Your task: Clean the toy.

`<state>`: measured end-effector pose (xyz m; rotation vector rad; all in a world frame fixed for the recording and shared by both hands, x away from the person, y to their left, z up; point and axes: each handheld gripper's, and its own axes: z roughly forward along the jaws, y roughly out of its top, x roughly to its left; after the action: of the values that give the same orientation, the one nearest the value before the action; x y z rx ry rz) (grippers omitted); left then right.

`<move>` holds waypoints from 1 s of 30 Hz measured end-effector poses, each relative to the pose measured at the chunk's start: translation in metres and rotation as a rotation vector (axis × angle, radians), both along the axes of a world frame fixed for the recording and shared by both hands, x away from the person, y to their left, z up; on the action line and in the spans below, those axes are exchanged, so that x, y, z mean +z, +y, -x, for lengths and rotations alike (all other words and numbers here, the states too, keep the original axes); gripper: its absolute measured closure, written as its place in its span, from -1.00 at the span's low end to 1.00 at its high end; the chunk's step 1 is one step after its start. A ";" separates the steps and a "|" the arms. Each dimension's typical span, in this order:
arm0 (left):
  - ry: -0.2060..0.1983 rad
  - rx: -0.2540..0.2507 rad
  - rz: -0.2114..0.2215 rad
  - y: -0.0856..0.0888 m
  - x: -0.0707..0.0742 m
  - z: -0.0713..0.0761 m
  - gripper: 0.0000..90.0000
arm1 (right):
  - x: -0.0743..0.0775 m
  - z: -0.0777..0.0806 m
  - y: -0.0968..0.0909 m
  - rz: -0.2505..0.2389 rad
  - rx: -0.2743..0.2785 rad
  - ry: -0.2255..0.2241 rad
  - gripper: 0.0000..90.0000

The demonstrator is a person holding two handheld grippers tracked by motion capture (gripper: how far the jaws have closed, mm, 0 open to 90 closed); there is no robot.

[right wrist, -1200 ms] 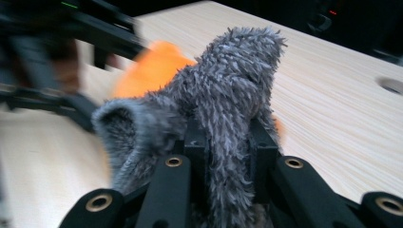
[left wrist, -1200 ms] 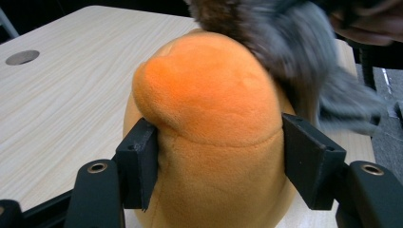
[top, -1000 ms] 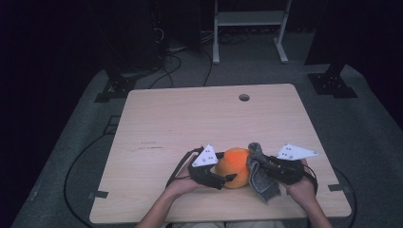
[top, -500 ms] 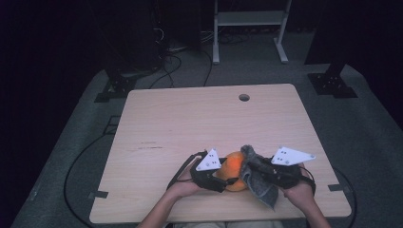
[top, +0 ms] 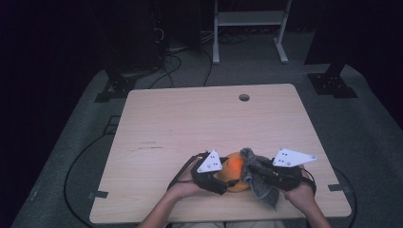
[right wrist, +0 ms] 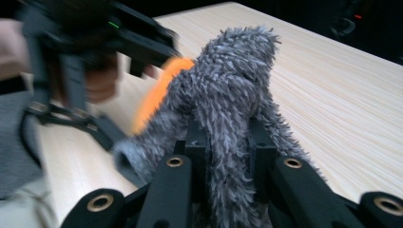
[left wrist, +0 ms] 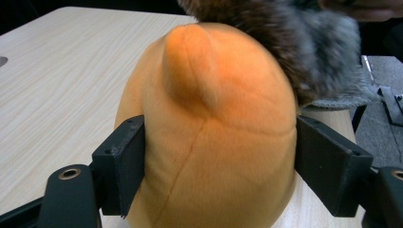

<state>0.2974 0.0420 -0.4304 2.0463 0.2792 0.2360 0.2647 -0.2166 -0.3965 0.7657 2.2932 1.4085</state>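
An orange plush toy [top: 234,170] sits near the table's front edge. In the left gripper view the plush [left wrist: 214,142] stands between the two black pads [left wrist: 121,164], both pressing on its sides. My left gripper [top: 228,179] is shut on it, and its jaws have just been opening a little. A grey fuzzy cloth [top: 263,190] hangs from my right gripper [top: 251,167] and leans on the plush's right side. In the right gripper view my right gripper [right wrist: 228,142] is shut on the grey cloth [right wrist: 233,90], with the orange plush [right wrist: 157,99] behind it.
The pale wooden table [top: 190,123] has a small round hole [top: 244,97] near its far edge. Cables lie on the grey floor to the left. A white metal stand [top: 247,19] and black stand feet [top: 330,83] lie beyond the table.
The grey cloth has slid slightly left onto the plush. Both hands have stayed almost where they were.
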 end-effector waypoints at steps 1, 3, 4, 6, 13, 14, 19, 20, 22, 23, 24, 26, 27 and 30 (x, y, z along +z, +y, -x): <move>-0.008 -0.006 -0.003 -0.001 0.000 0.001 -0.46 | -0.001 -0.002 -0.003 0.010 -0.018 0.006 0.66; -0.029 -0.009 -0.016 -0.005 0.000 0.003 -0.39 | -0.005 -0.008 -0.013 -0.003 -0.032 0.036 0.65; -0.035 -0.011 -0.022 -0.007 0.000 0.005 -0.37 | -0.006 -0.009 -0.017 0.000 -0.037 0.046 0.65; -0.040 -0.019 -0.027 -0.008 0.000 0.006 -0.36 | -0.007 -0.011 -0.022 0.013 -0.056 0.053 0.64; -0.031 -0.033 -0.009 -0.006 0.003 0.004 -0.55 | -0.011 -0.016 -0.029 0.021 -0.079 0.067 0.66; -0.026 -0.001 -0.016 -0.005 0.004 0.001 -0.63 | -0.011 -0.015 -0.028 0.023 -0.079 0.070 0.66; -0.019 -0.015 -0.023 -0.005 0.000 0.002 -0.49 | -0.006 -0.009 -0.023 0.032 -0.057 0.051 0.67; -0.023 -0.023 -0.027 -0.005 0.000 0.003 -0.46 | -0.002 -0.006 -0.019 0.030 -0.038 0.041 0.67; -0.060 -0.052 -0.052 -0.007 -0.001 0.007 -0.42 | 0.005 0.000 -0.011 0.019 0.009 0.023 0.67; -0.103 -0.085 -0.083 -0.008 -0.002 0.011 -0.42 | 0.009 0.003 -0.006 0.016 0.036 0.018 0.67; -0.135 -0.107 -0.102 -0.009 -0.002 0.015 -0.42 | 0.013 0.007 0.000 0.016 0.065 0.006 0.67; -0.171 -0.140 -0.133 -0.010 -0.003 0.019 -0.39 | 0.016 0.009 0.005 0.018 0.084 -0.001 0.66; -0.191 -0.147 -0.144 -0.010 -0.004 0.021 -0.37 | 0.017 0.010 0.006 0.024 0.083 0.002 0.66; -0.186 -0.143 -0.140 -0.008 -0.004 0.020 -0.34 | 0.012 0.003 -0.001 0.024 0.057 0.011 0.66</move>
<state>0.2776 0.0336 -0.4342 2.1537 0.0008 0.3626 0.2618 -0.2176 -0.3849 0.7082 2.3525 1.4023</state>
